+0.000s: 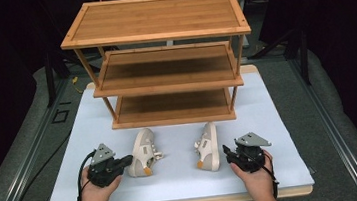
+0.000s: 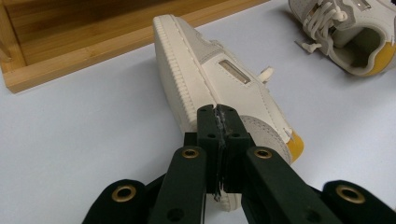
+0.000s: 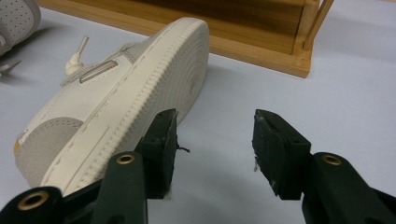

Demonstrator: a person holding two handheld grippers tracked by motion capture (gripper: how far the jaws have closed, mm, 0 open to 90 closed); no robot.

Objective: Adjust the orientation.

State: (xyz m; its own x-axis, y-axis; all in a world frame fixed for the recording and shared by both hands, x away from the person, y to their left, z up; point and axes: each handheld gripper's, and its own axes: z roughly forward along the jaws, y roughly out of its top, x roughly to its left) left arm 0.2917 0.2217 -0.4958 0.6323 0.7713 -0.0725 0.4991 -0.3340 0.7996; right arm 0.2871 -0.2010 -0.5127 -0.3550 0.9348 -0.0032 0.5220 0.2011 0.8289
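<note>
Two cream sneakers lay on their sides on the pale table mat point(image 1: 184, 178), soles turned outward, just in front of a three-tier bamboo rack point(image 1: 158, 19). No brand name or writing could be read on either; a small metal lace tag on each was too blurred to make out. The left shoe point(image 1: 141, 152) sat at about 7 o'clock from the rack's bottom shelf, the right shoe point(image 1: 207, 146) at about 5 o'clock, both with mustard heel tabs. The left gripper point(image 1: 126, 160), held level and aimed toward 3 o'clock, stood against the left shoe's heel end; in the left gripper view its jaws were pressed together in front of that shoe, nothing visibly between them. The right gripper point(image 1: 227, 153), pointing toward 9 o'clock, rested beside the right shoe's sole, jaws apart and empty.
</note>
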